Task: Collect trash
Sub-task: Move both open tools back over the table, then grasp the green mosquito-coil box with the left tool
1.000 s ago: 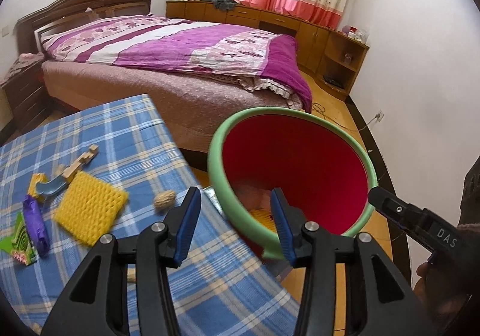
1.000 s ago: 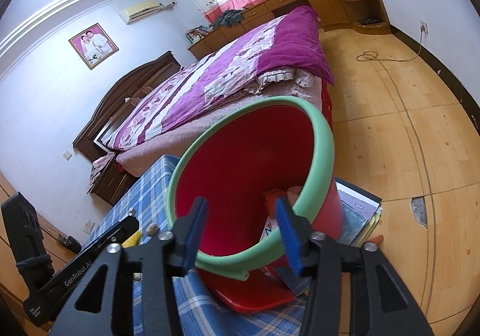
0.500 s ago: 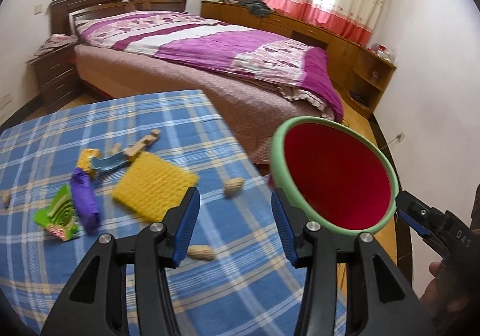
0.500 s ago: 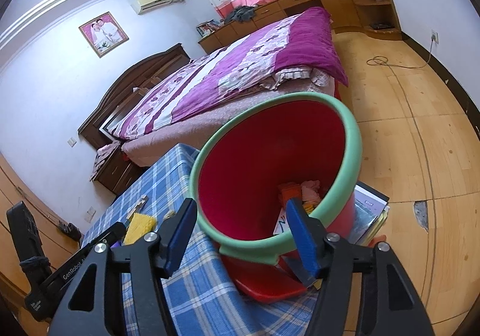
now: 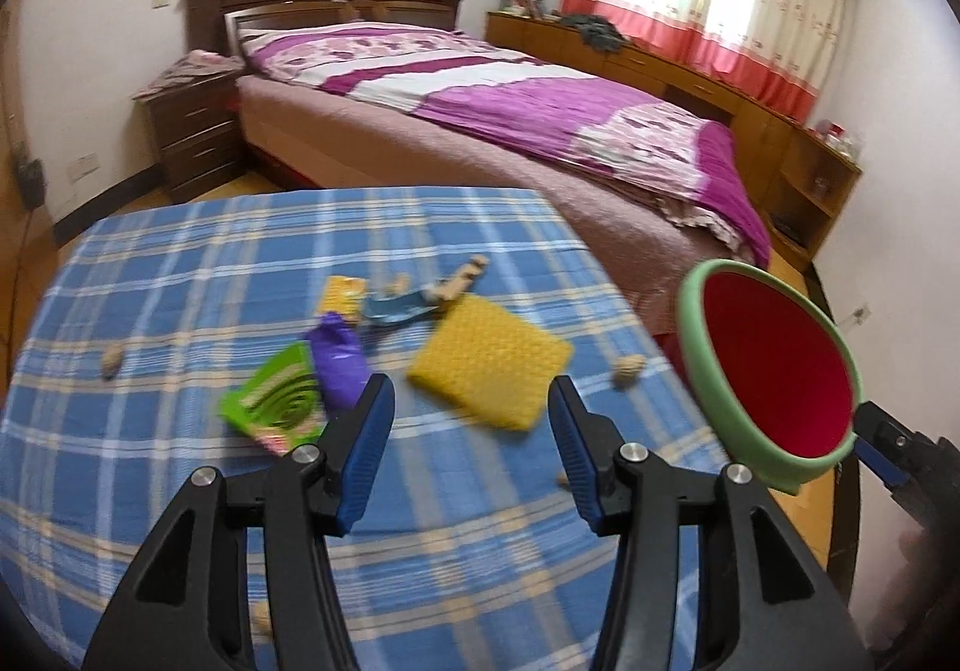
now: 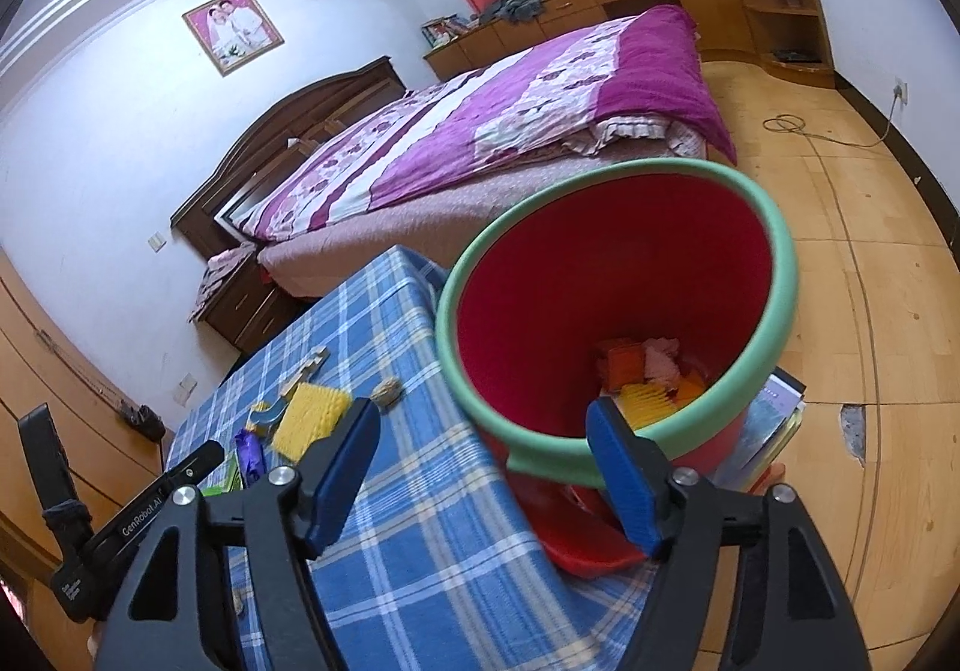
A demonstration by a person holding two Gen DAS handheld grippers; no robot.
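Left gripper [image 5: 471, 431]: jaws opening, nothing between the blue pads, held above the blue checked tablecloth [image 5: 180, 275]. Right gripper [image 6: 483, 467]: jaws opening, nothing clamped; right pad overlaps the near green rim of the red bin [image 6: 612, 305] in the right wrist view, contact not determinable.

Trash on the cloth, blurred in the left wrist view:
- yellow mesh pad [image 5: 489, 365], just ahead of the left gripper;
- purple wrapper [image 5: 339, 365], lying partly over a green packet [image 5: 276, 401] printed with a dark spiral; lettering on the packet unreadable;
- small yellow packet [image 5: 342, 296], print unreadable;
- light blue scrap [image 5: 393, 308] touching a pale wooden piece [image 5: 459, 281], shapes unclear;
- peanut-like shells [image 5: 627, 370], near the table edge by the bin and at far left of the cloth.

Bin position: beside the table's right edge, tilted with its mouth toward the cameras. Contents visible only in the right wrist view: orange, pink and yellow items at the bottom, identity unclear. Base of the bin hidden behind the right pad; a red flat piece [image 6: 576, 527] and a stack of books or papers [image 6: 774, 419] show beneath, partly covered.

Readable writing: "GenRobot.AI" on the side of the left gripper in the right wrist view. Right gripper cut off at the left wrist view's right edge.
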